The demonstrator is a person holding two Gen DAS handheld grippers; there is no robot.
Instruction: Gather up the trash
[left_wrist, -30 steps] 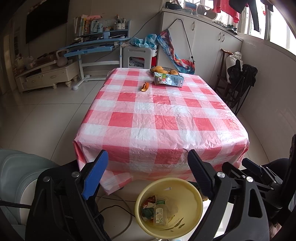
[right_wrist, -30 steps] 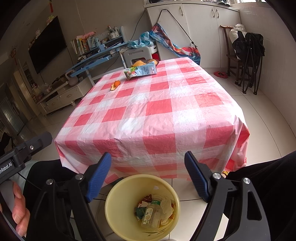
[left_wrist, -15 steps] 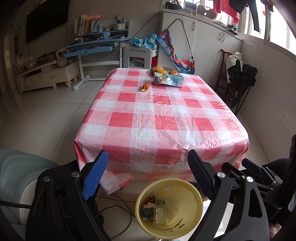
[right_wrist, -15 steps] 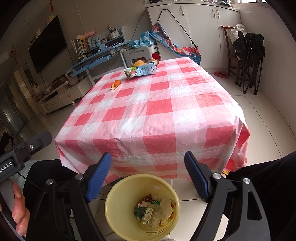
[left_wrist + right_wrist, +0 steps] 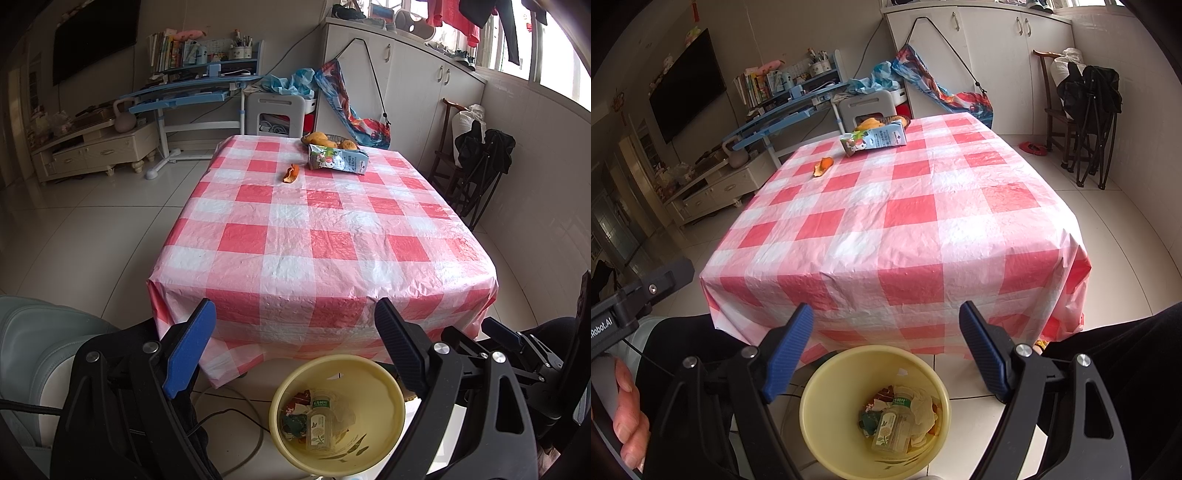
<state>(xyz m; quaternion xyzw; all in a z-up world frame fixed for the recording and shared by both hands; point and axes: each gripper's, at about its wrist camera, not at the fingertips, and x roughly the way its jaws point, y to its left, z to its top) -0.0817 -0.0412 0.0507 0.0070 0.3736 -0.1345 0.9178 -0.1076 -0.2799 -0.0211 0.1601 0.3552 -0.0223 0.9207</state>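
My left gripper (image 5: 291, 347) hangs with its jaws spread wide and nothing between them, and my right gripper (image 5: 886, 349) is the same: spread, empty, tilted down toward the floor. Both sit just short of the table's near edge, where the red-and-white checked tablecloth (image 5: 325, 236) folds over and drapes down. Directly below the jaws, on the tiled floor against that near edge, stands the yellow bin (image 5: 827, 402); in it lie a small clear bottle (image 5: 890, 428) with a green label and some crumpled wrappers. In the right wrist view the other hand (image 5: 628, 417) shows at the left border, wrapped around its handle.

The near half of the table is bare cloth from edge to edge. The trash lies toward the far edge: an orange peel (image 5: 291, 173) left of the middle, lying apart from everything, and a milk carton (image 5: 336, 160) on its side just right of it. The carton lies right in front of a dish of oranges (image 5: 325, 139) at the far edge; whether they touch I cannot tell.

Open tiled floor runs along the table's left side. On the right side a wooden chair (image 5: 1067, 110) with dark clothing stands near the wall, apart from the table's far right corner.
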